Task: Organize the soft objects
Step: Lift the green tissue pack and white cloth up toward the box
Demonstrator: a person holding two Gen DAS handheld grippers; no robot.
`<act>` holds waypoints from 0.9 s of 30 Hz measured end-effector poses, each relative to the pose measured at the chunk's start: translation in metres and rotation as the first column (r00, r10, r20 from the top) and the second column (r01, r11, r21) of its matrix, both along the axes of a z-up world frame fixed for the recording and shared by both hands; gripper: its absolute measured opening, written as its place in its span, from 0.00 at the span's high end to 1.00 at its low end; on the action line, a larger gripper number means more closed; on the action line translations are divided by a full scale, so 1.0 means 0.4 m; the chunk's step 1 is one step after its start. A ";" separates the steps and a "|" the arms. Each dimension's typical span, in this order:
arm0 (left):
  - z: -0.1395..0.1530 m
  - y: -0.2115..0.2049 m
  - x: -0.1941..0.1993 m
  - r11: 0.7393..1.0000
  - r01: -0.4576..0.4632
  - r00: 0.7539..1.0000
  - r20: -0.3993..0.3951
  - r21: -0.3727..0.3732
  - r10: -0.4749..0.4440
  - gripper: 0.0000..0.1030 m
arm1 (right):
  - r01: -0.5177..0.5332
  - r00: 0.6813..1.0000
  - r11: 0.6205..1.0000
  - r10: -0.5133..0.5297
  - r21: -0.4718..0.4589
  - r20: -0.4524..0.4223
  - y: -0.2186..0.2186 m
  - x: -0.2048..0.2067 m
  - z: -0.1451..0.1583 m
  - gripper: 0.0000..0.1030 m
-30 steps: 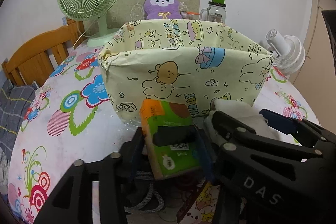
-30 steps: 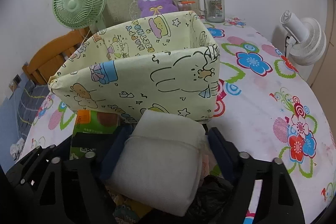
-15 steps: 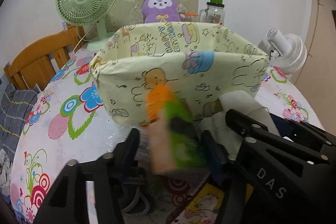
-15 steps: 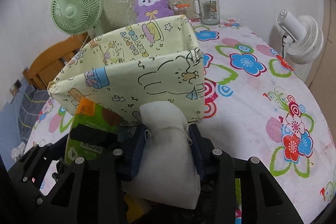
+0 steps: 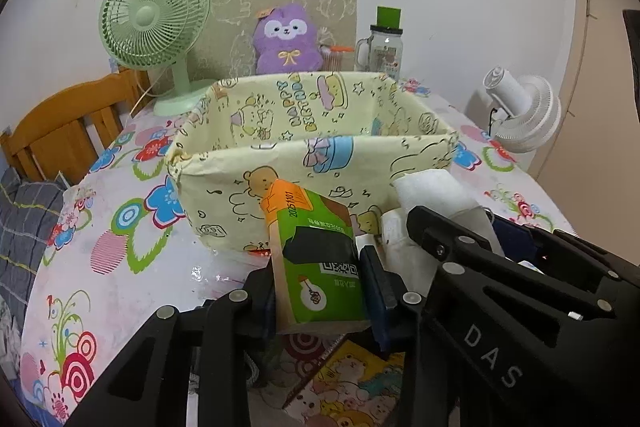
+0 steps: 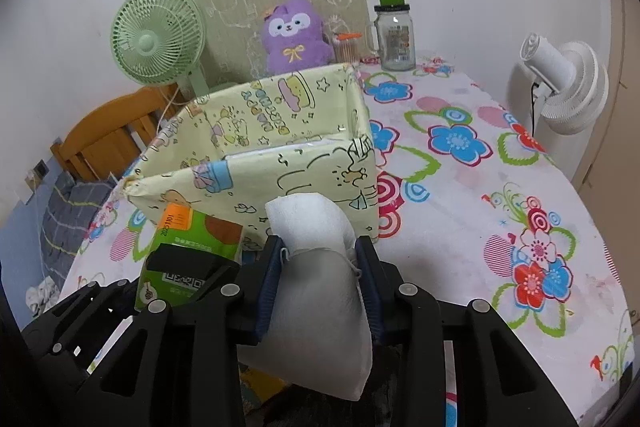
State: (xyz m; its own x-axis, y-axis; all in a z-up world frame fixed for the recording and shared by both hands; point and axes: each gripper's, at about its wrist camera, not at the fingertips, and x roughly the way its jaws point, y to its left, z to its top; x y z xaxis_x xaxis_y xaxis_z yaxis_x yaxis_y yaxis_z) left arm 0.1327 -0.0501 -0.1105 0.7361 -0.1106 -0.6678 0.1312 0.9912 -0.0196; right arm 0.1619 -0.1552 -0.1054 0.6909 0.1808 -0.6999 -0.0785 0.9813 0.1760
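My left gripper (image 5: 320, 279) is shut on a green and orange tissue pack (image 5: 316, 259) and holds it upright above the table, just in front of the pale yellow cartoon-print fabric bin (image 5: 320, 163). My right gripper (image 6: 320, 275) is shut on a white soft pouch (image 6: 316, 279), lifted before the bin's near right corner (image 6: 304, 179). The tissue pack also shows in the right wrist view (image 6: 188, 251), and the white pouch in the left wrist view (image 5: 432, 195). The bin is open at the top.
A green desk fan (image 5: 156, 27), a purple plush toy (image 5: 286, 41) and a glass jar with a green lid (image 5: 386, 41) stand behind the bin. A white fan (image 6: 568, 83) is at the right table edge. A wooden chair (image 5: 68, 123) is at left. A picture book (image 5: 348, 383) lies below my grippers.
Both grippers have closed on their objects and lifted them off the table. The tissue pack now stands upright; the white pouch is squeezed narrower. The bin's inside has come into view.
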 end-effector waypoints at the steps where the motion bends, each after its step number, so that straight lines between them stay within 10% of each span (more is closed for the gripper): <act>1: 0.006 0.000 -0.006 1.000 0.001 1.000 0.007 -0.001 -0.001 0.65 | -0.001 1.000 1.000 0.001 -0.002 0.007 0.001 -0.005 0.007 0.61; 27: 0.186 0.006 -0.136 1.000 0.015 0.986 0.165 -0.019 -0.011 0.65 | 0.013 0.984 1.000 -0.009 -0.025 0.175 0.017 -0.143 0.215 0.61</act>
State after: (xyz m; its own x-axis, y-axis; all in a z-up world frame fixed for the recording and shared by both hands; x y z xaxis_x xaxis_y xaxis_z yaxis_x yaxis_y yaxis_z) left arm 0.0782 -0.0479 -0.0361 0.8343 -0.1329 -0.5350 0.1472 0.9890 -0.0161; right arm 0.1048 -0.1485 -0.0194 0.8051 0.1562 -0.5722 -0.0953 0.9862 0.1352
